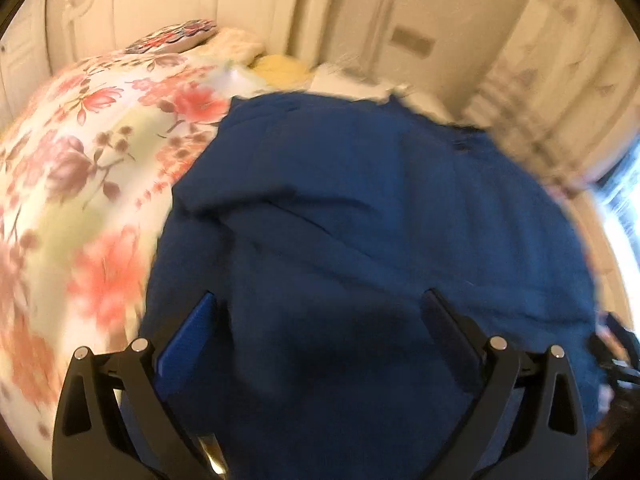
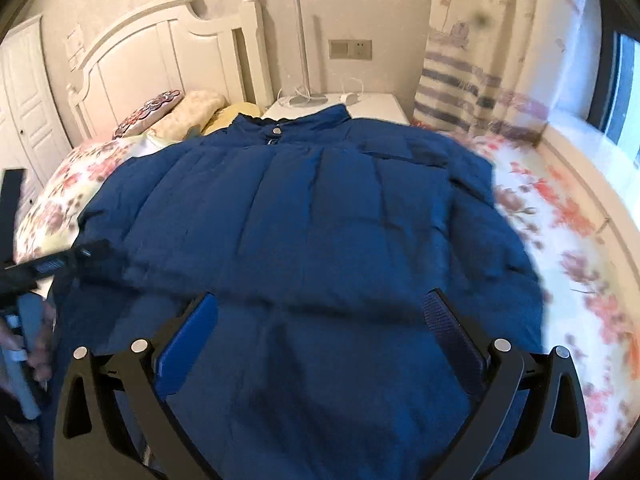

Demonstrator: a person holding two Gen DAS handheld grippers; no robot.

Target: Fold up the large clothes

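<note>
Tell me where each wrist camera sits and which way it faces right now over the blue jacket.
Left wrist: on the left gripper, angled down the blue jacket toward the floral bedspread; own open fingers show.
Right wrist: on the right gripper, facing the collar, headboard and nightstand; own open fingers, plus the left gripper at its left edge.
Shared: jacket, bedspread, patterned pillow.

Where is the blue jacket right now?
The jacket lies spread on the floral bedspread, filling the middle of both views, its collar toward the headboard and nightstand.
</note>
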